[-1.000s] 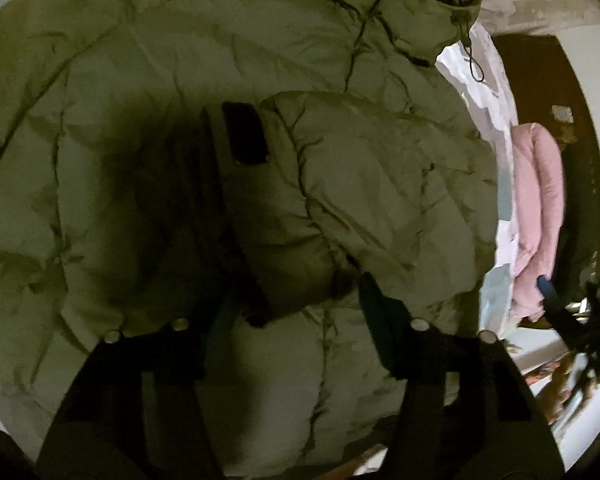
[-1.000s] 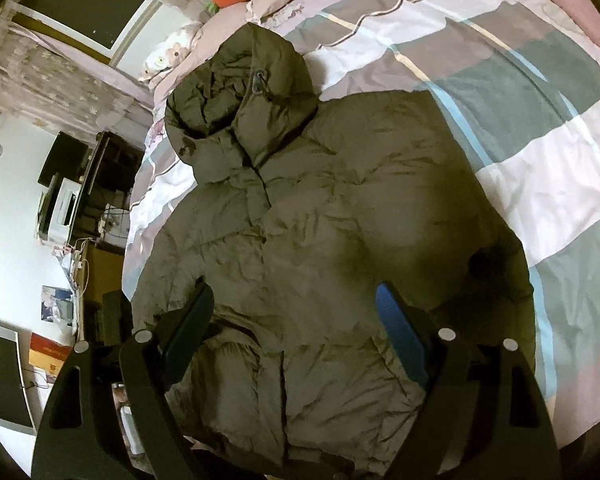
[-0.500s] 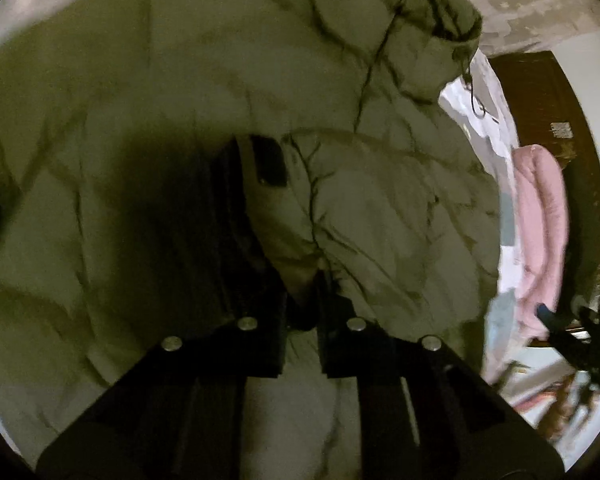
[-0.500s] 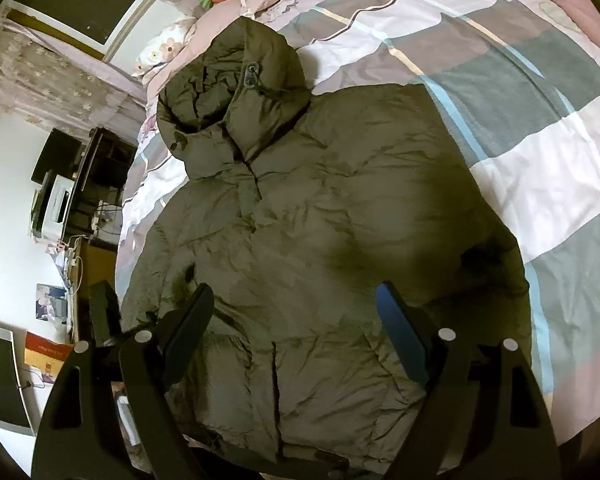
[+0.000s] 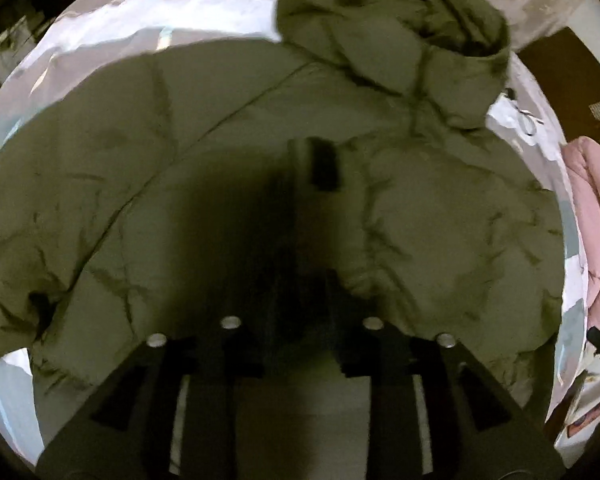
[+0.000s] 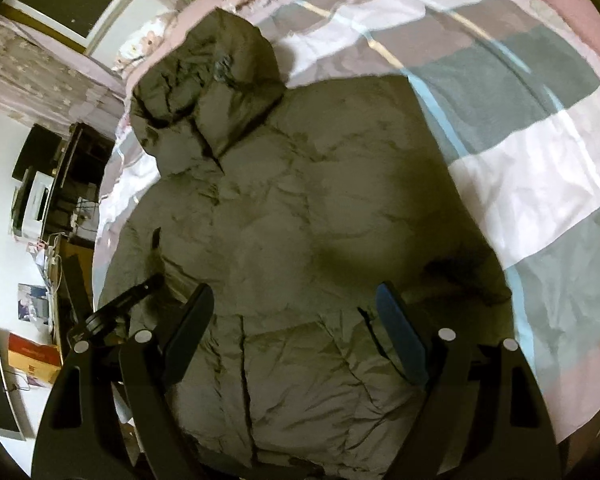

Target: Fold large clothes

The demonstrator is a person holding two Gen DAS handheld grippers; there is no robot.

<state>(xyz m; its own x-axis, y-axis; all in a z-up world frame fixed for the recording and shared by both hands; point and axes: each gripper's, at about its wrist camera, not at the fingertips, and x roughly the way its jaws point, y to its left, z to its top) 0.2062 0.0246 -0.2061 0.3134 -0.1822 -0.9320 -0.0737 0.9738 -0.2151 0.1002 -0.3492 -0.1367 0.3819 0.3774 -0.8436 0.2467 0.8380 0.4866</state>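
Left claw [image 5: 300, 312] jaws just reopening, part open, nothing visibly between them; sleeve [image 5: 440, 240] released, now lying folded across jacket [image 6: 300, 220] chest. Right claw [image 6: 296, 320] wide open, empty, lower over hem than before. Jacket spread on striped bed [image 6: 540, 152], hood [image 6: 204, 92] toward pillows. One sleeve fold judged done; other side next.

The olive hooded puffer jacket [image 6: 300, 216] lies spread flat, wrinkled, one sleeve folded across it.
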